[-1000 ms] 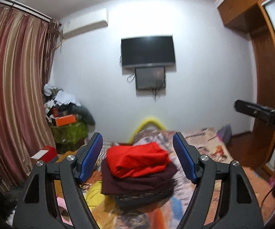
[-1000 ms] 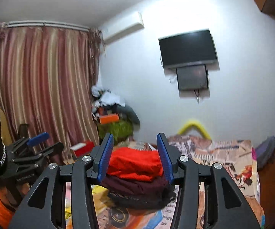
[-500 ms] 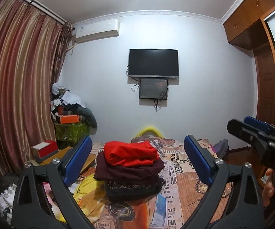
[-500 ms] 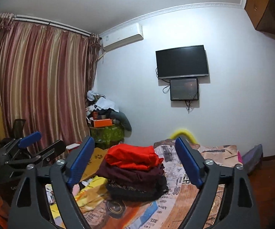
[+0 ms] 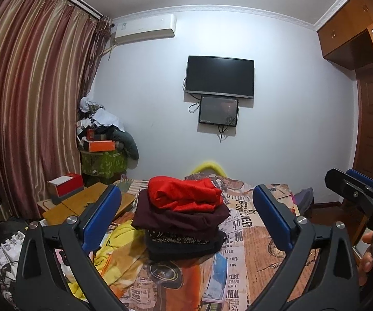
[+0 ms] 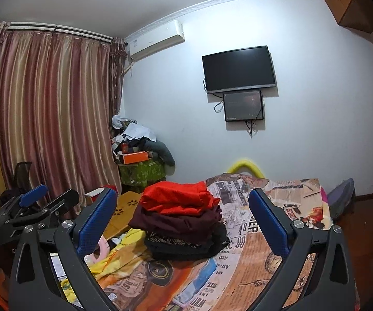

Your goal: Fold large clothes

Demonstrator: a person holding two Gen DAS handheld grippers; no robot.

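1. Bed (image 5: 261,254): newsprint-pattern cover. Legible on it right of the folded stack: "POWER" and "WHIL"; the rest is upside-down or too small to read. Near end cut off by the frame.
2. Folded stack (image 5: 183,223) on the bed, mid-frame in both views: red garment (image 6: 176,200) on top, maroon one under it, dark patterned one at the bottom. Garment types can't be told.
3. Yellow cloth (image 5: 119,248) left of the stack, crumpled, partly hidden behind the left gripper.
4. Left gripper (image 5: 186,217): fingers have just been opening, now spread wide, holding nothing; stack sits beyond them, not touched.
5. Right gripper (image 6: 182,216): the same, just opened wide, empty, stack beyond.
6. Air conditioner (image 5: 145,27) above-left of the stack: label unreadable.
7. Hand (image 5: 367,254) at the right edge, mostly cut off.
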